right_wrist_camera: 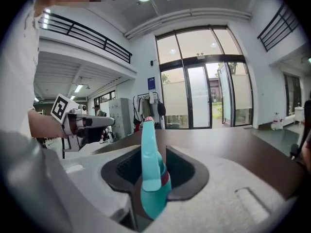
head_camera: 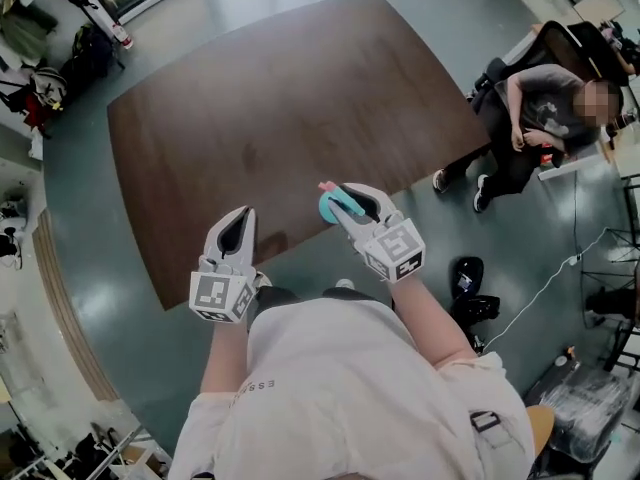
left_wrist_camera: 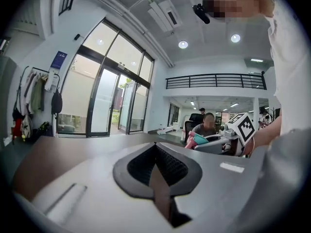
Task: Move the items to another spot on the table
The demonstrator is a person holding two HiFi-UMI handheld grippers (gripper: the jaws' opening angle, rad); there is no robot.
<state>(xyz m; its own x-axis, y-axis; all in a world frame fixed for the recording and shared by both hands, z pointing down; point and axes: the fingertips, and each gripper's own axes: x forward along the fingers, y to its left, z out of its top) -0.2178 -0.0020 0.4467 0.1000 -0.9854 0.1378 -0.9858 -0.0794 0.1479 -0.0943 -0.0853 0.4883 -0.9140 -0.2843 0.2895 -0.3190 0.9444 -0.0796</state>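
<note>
Clamping the teal item (right_wrist_camera: 148,171) from both sides, the right gripper (right_wrist_camera: 149,165) has its jaws set at a middling width, pads pressed against it. The item stands up between them, with a pink tip on top and a red band low on one side. Looking down from the head view, that item is held over the near edge of the table (head_camera: 300,88), about midway along it and lifted off the dark wood. Over to the left gripper (head_camera: 238,220): it hangs just beside the right one, tips also over the near edge but a little closer to the near left corner. Its own view shows the jaws closed together, black pads meeting in a thin line with nothing between them. Both grippers point out across the table, roughly level with it. Further out, off the right corner, a person (head_camera: 555,108) sits in a chair (head_camera: 560,43) on the grey-green floor (head_camera: 480,28). Past the far edge, the right gripper view shows tall glass doors (right_wrist_camera: 204,96).
</note>
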